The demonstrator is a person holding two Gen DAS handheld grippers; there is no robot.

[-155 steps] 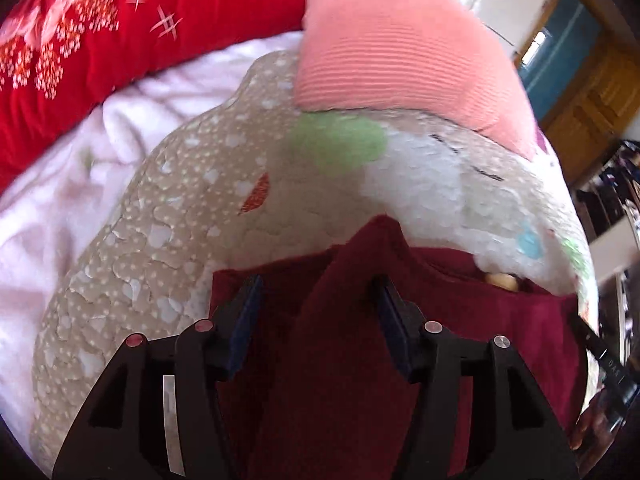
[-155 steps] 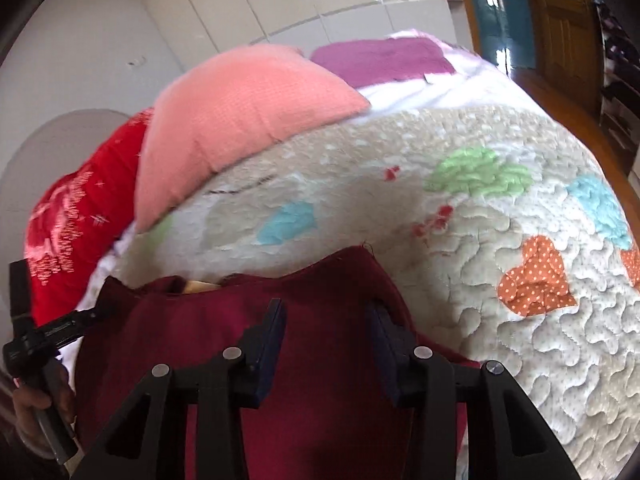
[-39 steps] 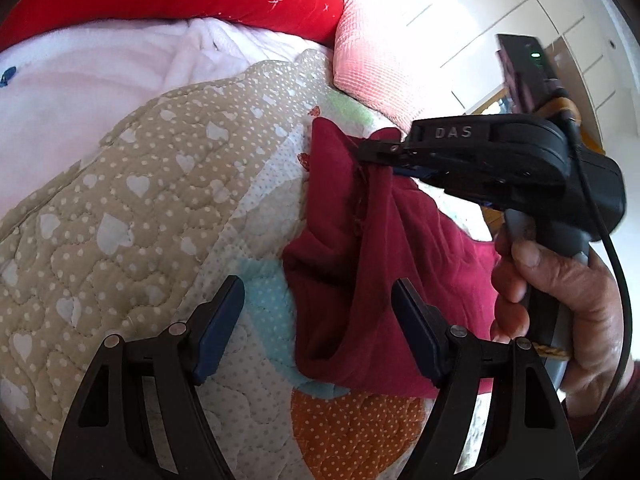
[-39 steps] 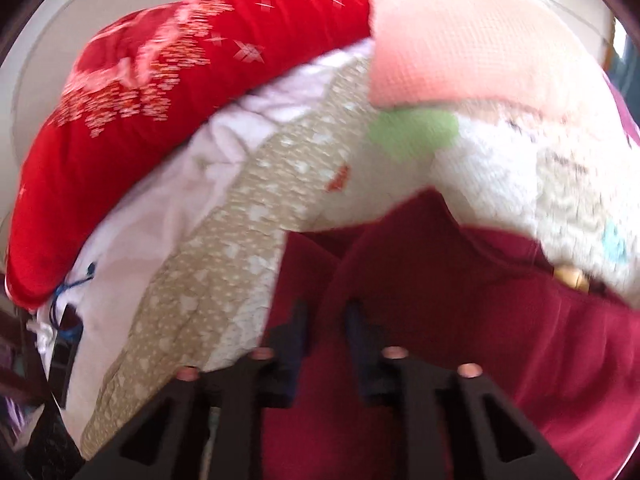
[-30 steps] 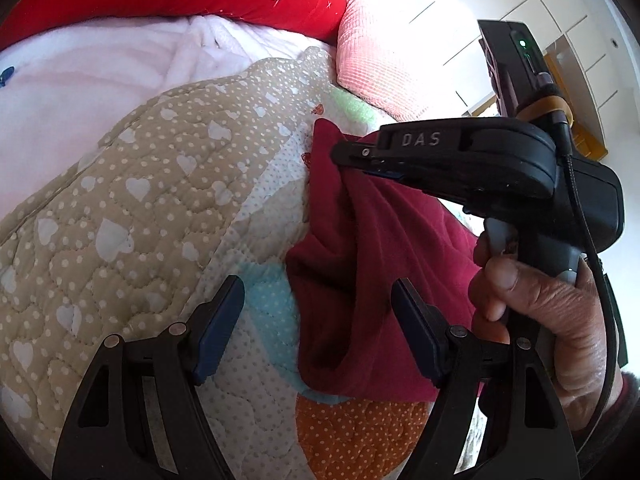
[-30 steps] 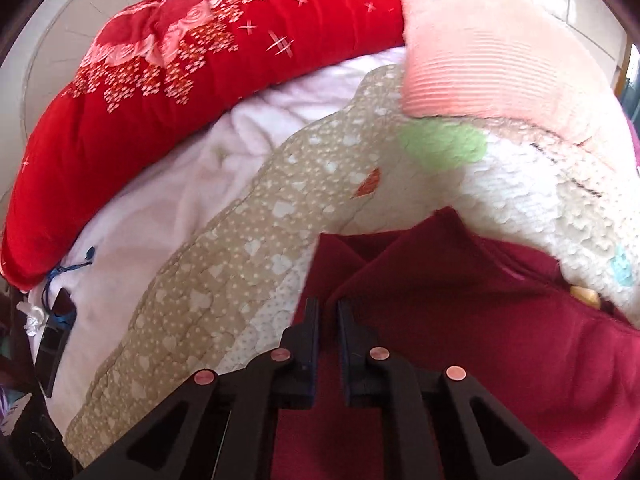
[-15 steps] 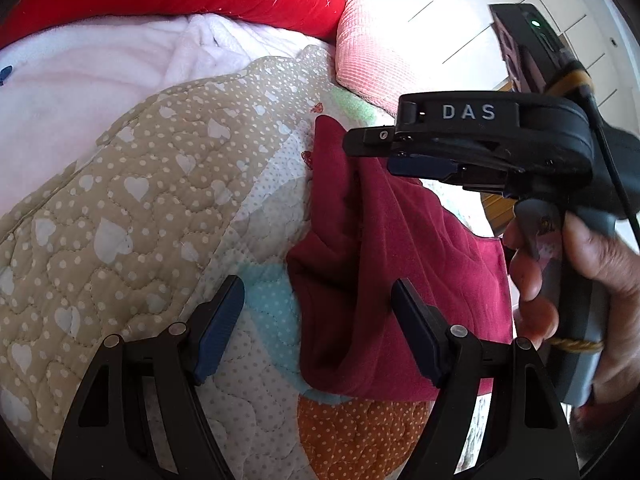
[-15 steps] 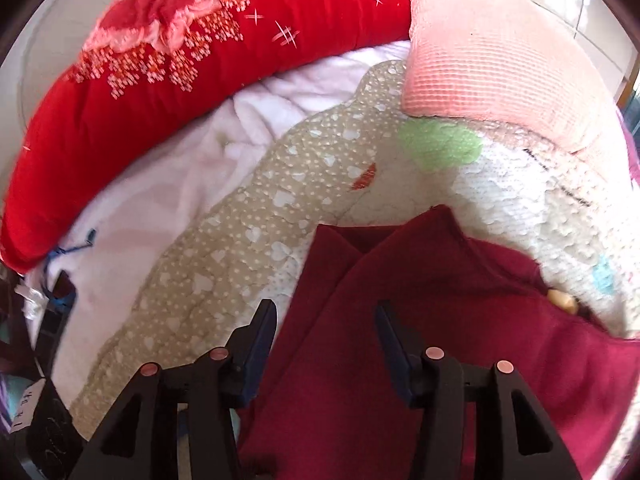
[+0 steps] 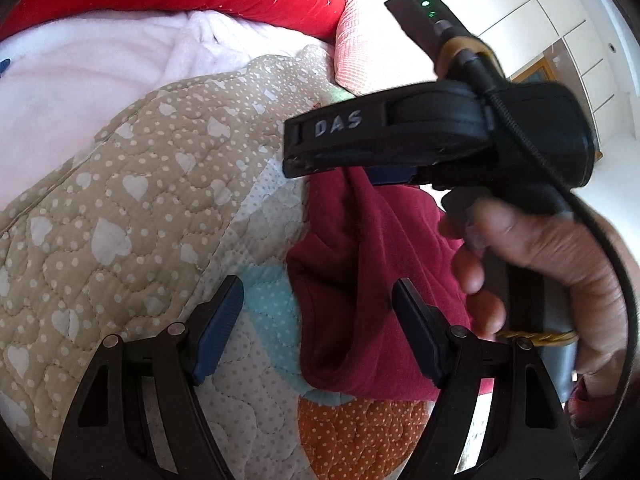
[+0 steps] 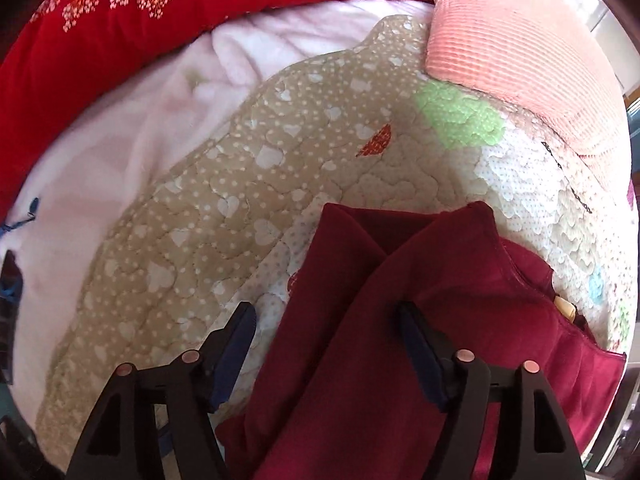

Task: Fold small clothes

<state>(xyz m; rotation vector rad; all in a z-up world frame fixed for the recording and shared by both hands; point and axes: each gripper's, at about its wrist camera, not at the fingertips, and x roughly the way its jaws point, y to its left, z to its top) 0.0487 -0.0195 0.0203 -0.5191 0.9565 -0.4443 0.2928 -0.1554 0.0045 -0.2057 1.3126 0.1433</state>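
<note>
Now my right tool (image 10: 326, 344) is opening, pads clear of the maroon garment (image 10: 400, 360); my left tool (image 9: 318, 320) hovers released over the quilt (image 9: 140, 220).

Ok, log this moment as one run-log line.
garment: dark red cloth half-folded on quilt | right tongs: opening, cloth under them, unpinched | left tongs: open, over cloth's edge | next: likely regrasp

bed: quilt (image 10: 256, 184) with beige heart-print border and pastel patches lay over it | bedding: pale pink blanket (image 10: 120, 152), red floral bolster (image 10: 140, 8), pink ribbed pillow (image 10: 520, 44) | wall: white panelled (image 9: 552, 8) | light: bright daylight
</note>
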